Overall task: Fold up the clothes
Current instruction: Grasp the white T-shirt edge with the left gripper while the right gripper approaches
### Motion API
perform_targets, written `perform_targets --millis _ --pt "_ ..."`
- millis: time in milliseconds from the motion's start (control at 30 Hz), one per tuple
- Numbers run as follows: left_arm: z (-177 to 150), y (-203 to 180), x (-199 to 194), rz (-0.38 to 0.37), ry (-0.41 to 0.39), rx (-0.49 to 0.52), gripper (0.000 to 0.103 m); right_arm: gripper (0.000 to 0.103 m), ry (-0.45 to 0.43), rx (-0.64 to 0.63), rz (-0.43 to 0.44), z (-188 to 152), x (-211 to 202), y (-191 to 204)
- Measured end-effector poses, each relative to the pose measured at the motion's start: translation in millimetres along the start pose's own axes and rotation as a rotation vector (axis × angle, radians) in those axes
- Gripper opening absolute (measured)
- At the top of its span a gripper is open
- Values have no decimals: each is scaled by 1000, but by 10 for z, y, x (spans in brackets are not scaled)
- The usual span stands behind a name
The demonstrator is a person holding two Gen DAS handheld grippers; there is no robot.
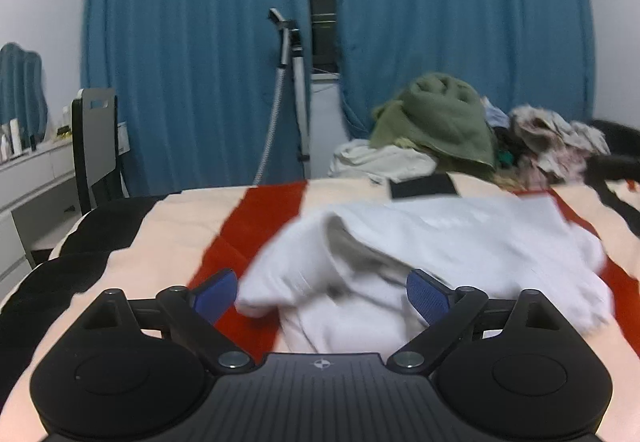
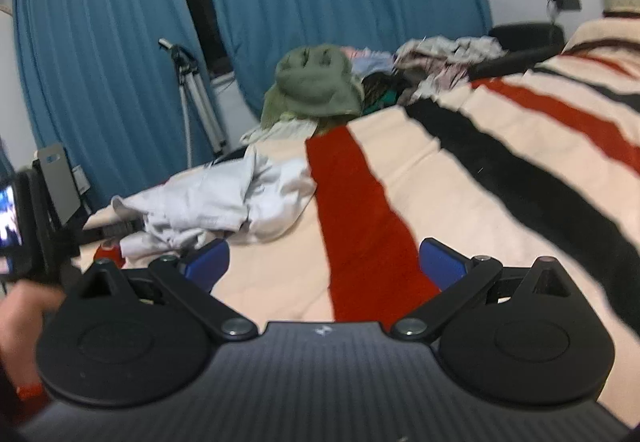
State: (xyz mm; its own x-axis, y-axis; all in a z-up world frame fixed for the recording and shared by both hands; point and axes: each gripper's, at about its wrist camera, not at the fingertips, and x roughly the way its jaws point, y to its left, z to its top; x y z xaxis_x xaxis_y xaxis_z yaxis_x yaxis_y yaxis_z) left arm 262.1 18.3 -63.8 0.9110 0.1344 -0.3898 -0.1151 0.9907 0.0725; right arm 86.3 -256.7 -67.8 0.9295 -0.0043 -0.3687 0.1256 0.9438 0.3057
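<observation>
A crumpled white garment [image 1: 420, 246] lies on the striped bedspread [image 1: 180, 218], blurred by motion. My left gripper [image 1: 322, 292] is open, its blue pads on either side of the garment's near edge, not closed on it. In the right wrist view the same white garment [image 2: 224, 198] lies at the left of the bed. My right gripper [image 2: 324, 262] is open and empty over the red stripe [image 2: 360, 218], to the right of the garment. The left gripper's body [image 2: 24, 222] and the hand holding it show at the far left.
A pile of unfolded clothes topped by an olive green garment [image 1: 440, 118] sits at the far end of the bed; it also shows in the right wrist view [image 2: 316, 82]. Blue curtains [image 1: 192, 54], a tripod [image 1: 296, 82] and a chair [image 1: 96, 146] stand beyond the bed.
</observation>
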Motion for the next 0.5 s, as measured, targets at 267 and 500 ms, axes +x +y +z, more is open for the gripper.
perform_targets --millis 267,500 --pt "314 193 264 -84 6 -82 8 103 -2 -32 -3 -118 329 36" --pt "418 45 -803 -239 -99 -21 5 103 -90 -51 5 -56 192 95"
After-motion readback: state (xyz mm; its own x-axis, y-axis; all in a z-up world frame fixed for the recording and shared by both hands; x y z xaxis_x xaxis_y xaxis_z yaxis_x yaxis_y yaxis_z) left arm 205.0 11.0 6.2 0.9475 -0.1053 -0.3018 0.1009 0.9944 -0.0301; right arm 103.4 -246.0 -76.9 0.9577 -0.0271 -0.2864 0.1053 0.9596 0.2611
